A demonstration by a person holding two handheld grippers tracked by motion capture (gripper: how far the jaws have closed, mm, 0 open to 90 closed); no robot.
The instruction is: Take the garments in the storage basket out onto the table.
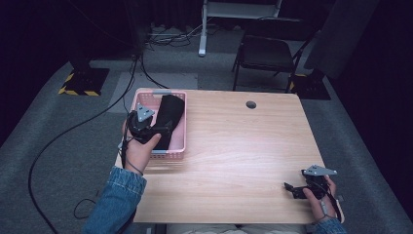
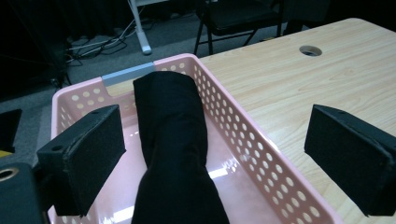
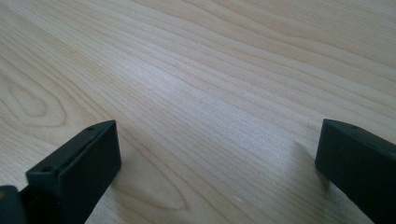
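Looking down from the high view, a pale wooden table [image 1: 234, 146] carries a pink perforated plastic basket [image 1: 179, 141] at its left edge, with a rolled black cloth bundle [image 1: 170, 114] lying lengthwise inside it. The left gripper [image 1: 160, 130] hangs over the basket's near end, held by a hand [image 1: 139, 151] coming out of a blue denim sleeve [image 1: 114, 200]; its tips sit right at the bundle's near end. The right gripper [image 1: 292, 187] rests low at the table's near right corner, well apart from the basket, in the other hand [image 1: 321, 195]. A dark folding chair [image 1: 268, 51] stands on the grey floor beyond the table.

From the left gripper view, the jaws stand spread wide. The bundle runs up between them, touching neither pad; the left pad [image 2: 81, 156] hangs inside the basket, the right pad [image 2: 350, 161] outside its rim, over the tabletop. A round cable hole [image 2: 310, 50] shows in the wood farther off.

From the right gripper view, the jaws are spread wide too, with bare wood grain between them.
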